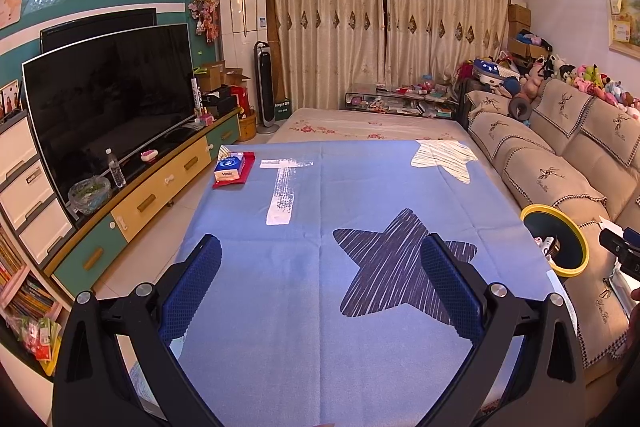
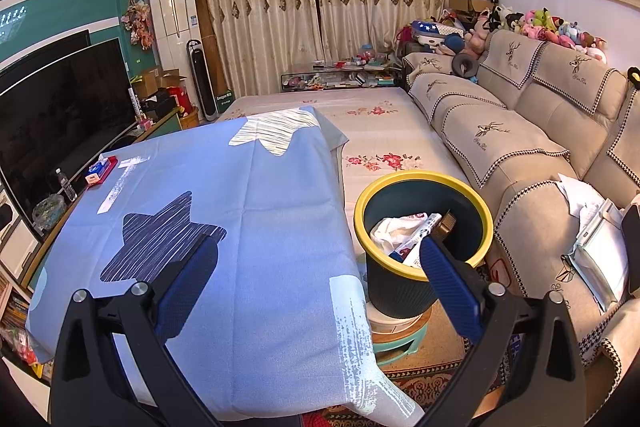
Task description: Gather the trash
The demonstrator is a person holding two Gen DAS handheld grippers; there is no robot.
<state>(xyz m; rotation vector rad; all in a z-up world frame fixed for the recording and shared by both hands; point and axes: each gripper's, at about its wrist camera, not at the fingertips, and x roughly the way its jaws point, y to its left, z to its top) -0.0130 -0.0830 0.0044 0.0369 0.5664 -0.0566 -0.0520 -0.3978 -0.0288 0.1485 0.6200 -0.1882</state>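
A dark bin with a yellow rim (image 2: pixel 404 291) stands on a small stool right of the table and holds white wrappers and paper (image 2: pixel 404 231). It shows at the right edge of the left wrist view (image 1: pixel 576 255). My left gripper (image 1: pixel 320 259) is open and empty above the blue star-print tablecloth (image 1: pixel 320 347). My right gripper (image 2: pixel 316 259) is open and empty, its right finger over the bin's near rim. A tissue pack on a red tray (image 1: pixel 232 169) lies at the table's far left corner, also in the right wrist view (image 2: pixel 100 171).
A TV (image 1: pixel 112 99) on a low cabinet (image 1: pixel 160 187) runs along the left, with a water bottle (image 1: pixel 116 167) and a bowl (image 1: pixel 88 193). A beige sofa (image 2: pixel 540 147) with papers (image 2: pixel 596 243) is on the right. A floral mattress (image 2: pixel 380 147) lies beyond the table.
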